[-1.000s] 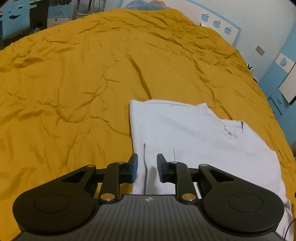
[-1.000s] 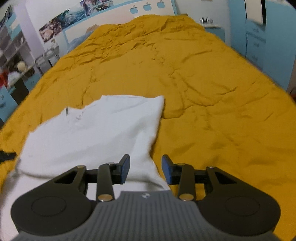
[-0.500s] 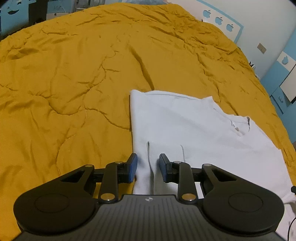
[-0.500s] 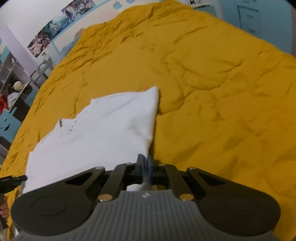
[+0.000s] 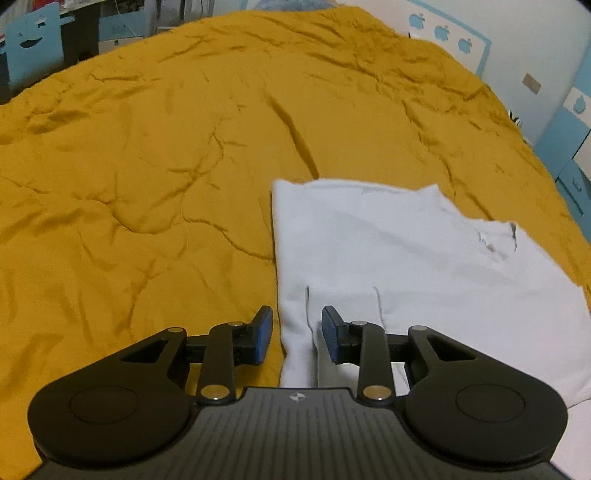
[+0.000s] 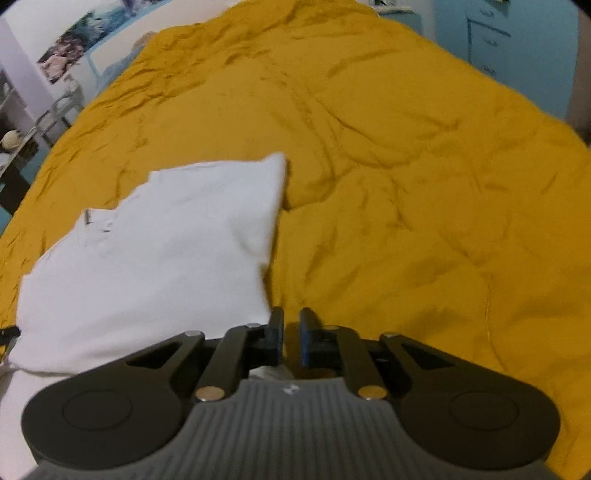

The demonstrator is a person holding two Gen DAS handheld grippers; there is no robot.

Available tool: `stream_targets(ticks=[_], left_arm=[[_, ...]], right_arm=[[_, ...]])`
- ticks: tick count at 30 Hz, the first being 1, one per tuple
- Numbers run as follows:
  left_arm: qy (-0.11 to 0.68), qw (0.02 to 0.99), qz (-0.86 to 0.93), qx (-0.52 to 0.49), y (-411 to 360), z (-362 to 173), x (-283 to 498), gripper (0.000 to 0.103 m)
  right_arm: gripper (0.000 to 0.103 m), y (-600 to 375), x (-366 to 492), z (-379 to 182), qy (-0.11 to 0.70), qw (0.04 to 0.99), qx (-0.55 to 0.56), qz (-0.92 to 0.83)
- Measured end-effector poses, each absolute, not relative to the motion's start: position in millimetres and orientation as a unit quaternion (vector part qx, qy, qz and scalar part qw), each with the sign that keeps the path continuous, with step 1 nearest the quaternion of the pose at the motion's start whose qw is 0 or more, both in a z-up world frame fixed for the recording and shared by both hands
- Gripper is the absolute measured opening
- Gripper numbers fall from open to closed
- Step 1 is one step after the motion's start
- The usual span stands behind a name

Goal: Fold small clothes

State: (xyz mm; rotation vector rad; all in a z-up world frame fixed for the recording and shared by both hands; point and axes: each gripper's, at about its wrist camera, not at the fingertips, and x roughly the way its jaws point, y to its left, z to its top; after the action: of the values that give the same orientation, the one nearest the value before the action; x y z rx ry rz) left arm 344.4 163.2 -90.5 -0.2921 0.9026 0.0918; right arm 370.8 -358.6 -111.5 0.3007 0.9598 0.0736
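A small white T-shirt (image 5: 406,254) lies partly folded on a mustard-yellow bedspread (image 5: 147,166); it also shows in the right wrist view (image 6: 155,251). My left gripper (image 5: 297,336) is open, its blue pads on either side of the shirt's near left edge, where a fold of cloth runs between them. My right gripper (image 6: 291,332) has its jaws nearly together with a narrow gap, at the shirt's near right corner; a bit of white cloth shows just behind the pads, but whether it is pinched is hidden.
The yellow bedspread (image 6: 424,184) is wrinkled and stretches far ahead and to both sides. Blue cabinets (image 6: 498,44) stand past the bed's far right edge. A wall with apple stickers (image 5: 443,29) and blue furniture (image 5: 33,48) lie beyond the bed.
My right gripper went from open to shut at the shirt's right corner, then parted slightly and lowered. My left gripper stayed open over the shirt's left edge, shifting only a little.
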Motion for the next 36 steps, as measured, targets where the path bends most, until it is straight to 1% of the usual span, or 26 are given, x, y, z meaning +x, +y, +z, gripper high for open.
stream_targets(ticks=[1, 6, 14, 18, 20, 22, 28, 36], left_arm=[[0.433, 0.89, 0.04, -0.139, 162.4, -86.4, 342.6, 0.037], [0.42, 0.903, -0.005, -0.091, 147.5, -58.0, 324.3, 0.037], [0.387, 0.919, -0.069, -0.006, 121.6, -7.3, 260.7, 0.037], [0.37, 0.924, -0.09, 0.042, 112.6, 10.9, 226.2, 0.037], [0.361, 0.925, -0.1, 0.058, 110.0, 18.6, 210.0, 0.037], [0.356, 0.924, -0.12, 0.067, 108.3, 26.1, 192.9, 0.037], [0.35, 0.908, -0.186, 0.138, 92.2, 19.3, 144.1, 0.038], [0.389, 0.857, -0.244, 0.235, 65.0, -28.2, 82.2, 0.04]], right_arm=[[0.008, -357.1, 368.5, -107.9, 0.458, 0.876, 0.142, 0.044], [0.008, -330.7, 349.5, -75.8, 0.442, 0.888, 0.089, 0.09], [0.008, -306.2, 291.3, -20.8, 0.399, 0.903, 0.027, 0.158], [0.016, -302.2, 255.2, -1.6, 0.385, 0.907, -0.007, 0.172], [0.017, -300.3, 235.8, 8.4, 0.377, 0.909, -0.027, 0.179], [0.024, -299.2, 216.5, 17.6, 0.369, 0.909, -0.048, 0.185], [0.032, -293.0, 156.6, 22.8, 0.368, 0.899, -0.118, 0.207], [0.043, -274.7, 79.1, -20.3, 0.405, 0.854, -0.195, 0.263]])
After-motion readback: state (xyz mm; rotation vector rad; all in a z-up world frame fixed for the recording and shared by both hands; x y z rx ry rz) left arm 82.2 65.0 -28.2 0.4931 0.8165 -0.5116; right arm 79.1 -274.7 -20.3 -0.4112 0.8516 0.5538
